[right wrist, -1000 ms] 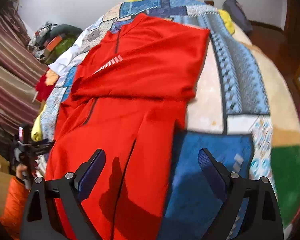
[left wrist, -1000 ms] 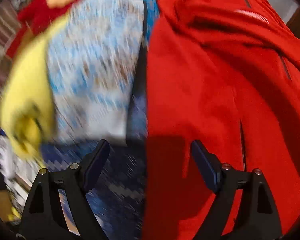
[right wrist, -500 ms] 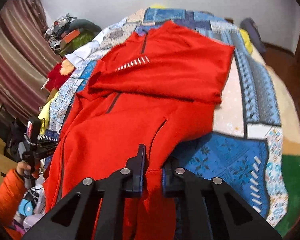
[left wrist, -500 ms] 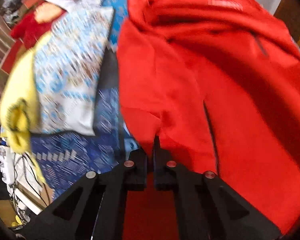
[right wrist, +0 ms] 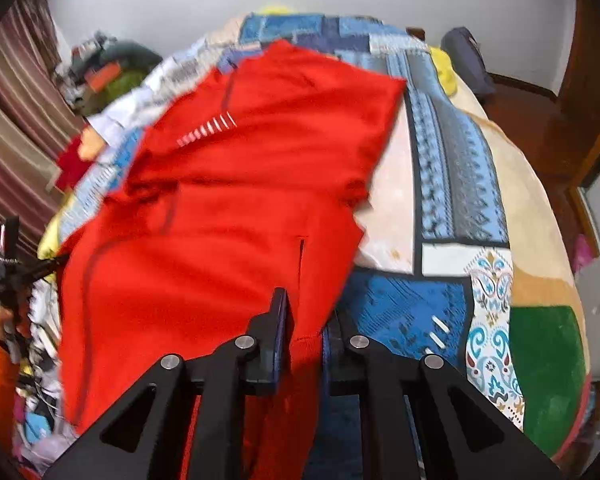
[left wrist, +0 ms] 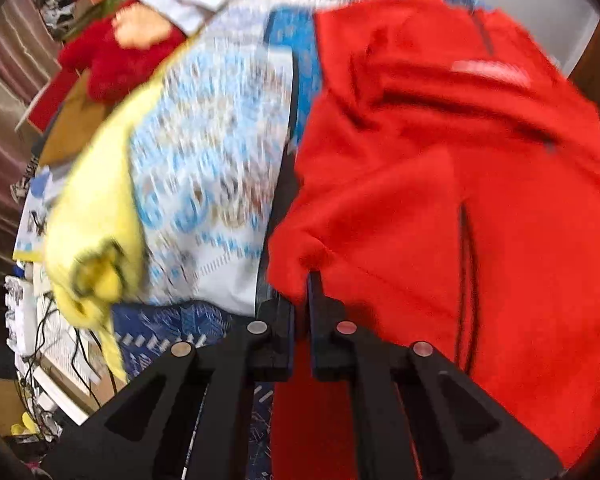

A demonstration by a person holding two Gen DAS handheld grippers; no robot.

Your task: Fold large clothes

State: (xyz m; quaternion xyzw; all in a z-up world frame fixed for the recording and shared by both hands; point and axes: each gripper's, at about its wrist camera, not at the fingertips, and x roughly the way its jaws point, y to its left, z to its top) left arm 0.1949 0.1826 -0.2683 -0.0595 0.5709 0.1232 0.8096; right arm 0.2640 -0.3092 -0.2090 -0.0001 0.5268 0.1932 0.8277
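Observation:
A large red jacket (right wrist: 228,208) with a dark zip lies on a patchwork bedspread (right wrist: 456,184), its upper part folded over. It also fills the right of the left wrist view (left wrist: 480,184). My left gripper (left wrist: 301,280) is shut on the jacket's bottom left hem corner and holds it lifted. My right gripper (right wrist: 303,312) is shut on the bottom right hem, with red cloth bunched between its fingers. The left gripper also shows in the right wrist view at the far left edge (right wrist: 8,264).
A yellow cloth (left wrist: 96,216) hangs off the bed's left side. A red and orange plush heap (left wrist: 120,56) and clutter lie at the far left. Cables and boxes (left wrist: 40,340) sit on the floor below. A dark bag (right wrist: 468,60) lies at the bed's far right.
Both grippers went from open to shut on the jacket's bottom hem corners. Since then they have lifted the hem and drawn it up over the jacket.

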